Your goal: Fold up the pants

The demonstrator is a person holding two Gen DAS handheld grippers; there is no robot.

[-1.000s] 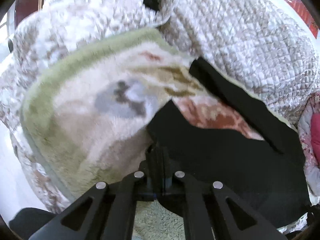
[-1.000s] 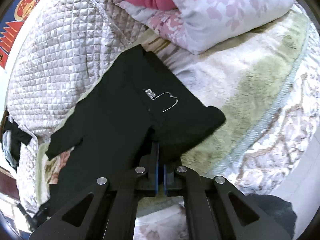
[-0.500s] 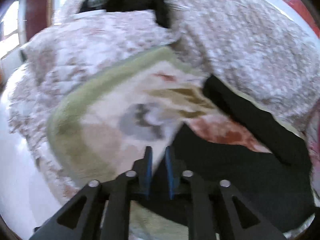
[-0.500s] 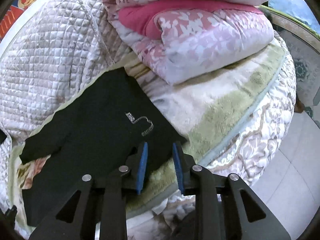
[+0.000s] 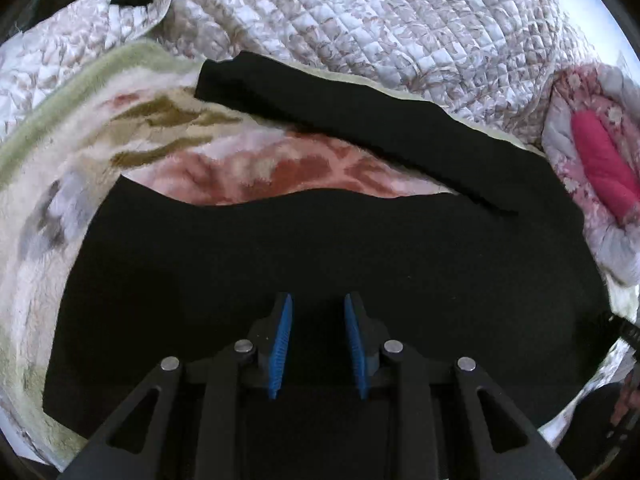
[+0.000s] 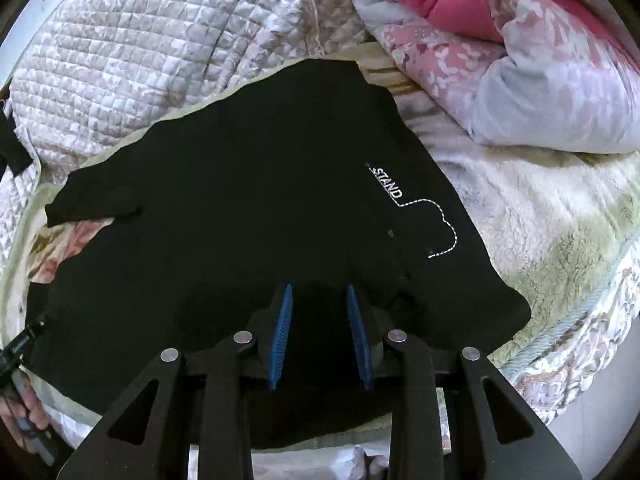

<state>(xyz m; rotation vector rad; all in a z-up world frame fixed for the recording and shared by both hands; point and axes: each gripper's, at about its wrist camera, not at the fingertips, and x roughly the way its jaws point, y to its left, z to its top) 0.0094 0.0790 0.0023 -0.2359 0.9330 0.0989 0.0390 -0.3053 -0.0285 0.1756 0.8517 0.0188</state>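
Black pants [image 5: 320, 248] lie spread on a fleece blanket on a bed, one leg [image 5: 360, 120] stretched along the far edge, the other nearer. In the right wrist view the pants [image 6: 248, 216] show white "STAND" lettering and a dotted line [image 6: 424, 216] near the waist end. My left gripper [image 5: 318, 304] is open and empty just above the near leg. My right gripper [image 6: 318, 296] is open and empty above the waist area.
A fleece blanket [image 5: 100, 128] with green border covers the bed. A quilted beige cover [image 5: 380, 20] lies behind. Folded pink floral bedding [image 6: 500, 64] sits at the right. The bed edge and floor [image 6: 592, 408] show at lower right.
Both grippers were shut on the pants' edge a second ago. They have opened, let go, and now hover over the laid-down pants.
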